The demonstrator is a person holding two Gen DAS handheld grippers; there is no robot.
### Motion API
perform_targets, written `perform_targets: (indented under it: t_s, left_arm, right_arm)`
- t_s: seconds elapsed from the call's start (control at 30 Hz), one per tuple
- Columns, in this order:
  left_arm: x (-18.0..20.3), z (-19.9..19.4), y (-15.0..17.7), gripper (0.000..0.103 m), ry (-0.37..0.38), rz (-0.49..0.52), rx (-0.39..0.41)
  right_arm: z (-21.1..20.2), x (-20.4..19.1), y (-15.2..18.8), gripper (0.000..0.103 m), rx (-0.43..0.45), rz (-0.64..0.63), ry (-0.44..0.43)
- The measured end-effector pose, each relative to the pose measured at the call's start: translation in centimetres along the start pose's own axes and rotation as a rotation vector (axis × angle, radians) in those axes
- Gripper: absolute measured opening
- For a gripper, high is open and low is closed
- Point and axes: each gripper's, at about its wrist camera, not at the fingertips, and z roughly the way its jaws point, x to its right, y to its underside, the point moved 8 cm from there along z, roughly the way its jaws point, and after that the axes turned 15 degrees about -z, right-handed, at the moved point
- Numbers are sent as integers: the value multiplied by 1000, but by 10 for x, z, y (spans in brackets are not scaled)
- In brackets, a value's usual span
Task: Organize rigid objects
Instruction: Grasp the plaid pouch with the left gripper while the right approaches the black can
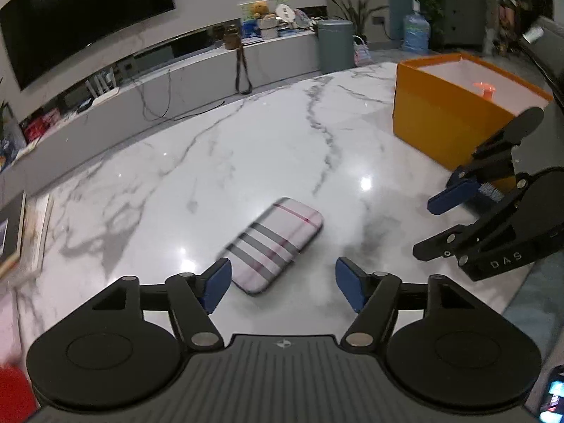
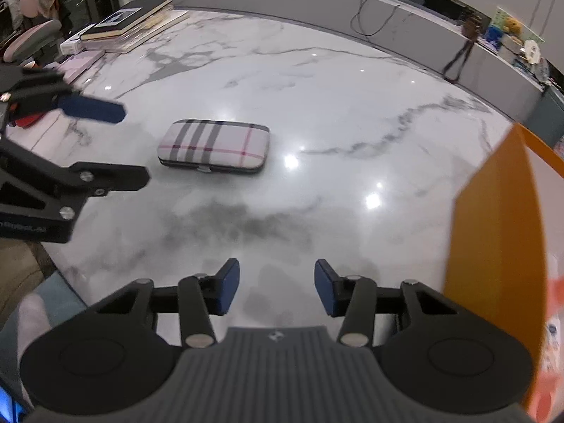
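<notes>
Plaid case [image 1: 273, 245]: lying flat on the marble counter [image 1: 246, 148], sitting low in the middle of the left wrist view and left of centre in the right wrist view [image 2: 214, 145]; its dark edge with a small clasp is facing the right camera.
Left claw [image 1: 283, 287]: hanging over the counter at the bottom of its own view with its blue pads spread wide; the case's near end is showing between the pads, but neither pad is touching it. In the right wrist view it is reaching in from the left edge [image 2: 105, 144].
Right claw [image 2: 276, 289]: standing partly spread at the bottom of its own view, with only bare counter between its pads. In the left wrist view it is entering from the right edge [image 1: 444, 225].
Orange box [image 1: 454, 112]: standing open on the counter at the upper right of the left wrist view, well apart from the case, with a small orange thing [image 1: 486, 90] inside.
Books [image 2: 130, 23]: lying stacked at the upper left of the right wrist view.
</notes>
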Motion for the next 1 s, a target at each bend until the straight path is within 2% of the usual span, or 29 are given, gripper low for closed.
perform_targets:
  t_s: [0.1,0.33,0.47,0.53,0.67,0.77,0.9,1.0]
  left_arm:
    - [-3,18,-5,83,1,60,-25]
    - [-4,58,2,87,55,177,-121]
    - [-11,69,8,90,56,202,-150]
    - [-16,72,7,93,37,194,-145]
    - [-25,77,2,95,40,77,-143]
    - [-23,76,1,90,32,41,-145]
    - [-22,70,1,73,-4,23,-153]
    - [-20,66,4,69,-34,4,-165]
  right_arm:
    - [12,0,-13,47,-1,-25,-6]
    - [39,9,-39,45,5,-20,-8]
    - [48,8,-42,45,3,-18,-29]
    - [50,7,-42,45,2,-22,-38]
    - [55,7,-41,45,0,-8,-43]
    - [57,9,-39,45,2,0,-40]
    - [53,7,-37,38,-13,-21,-40]
    - [41,6,-35,38,-15,-49,-27]
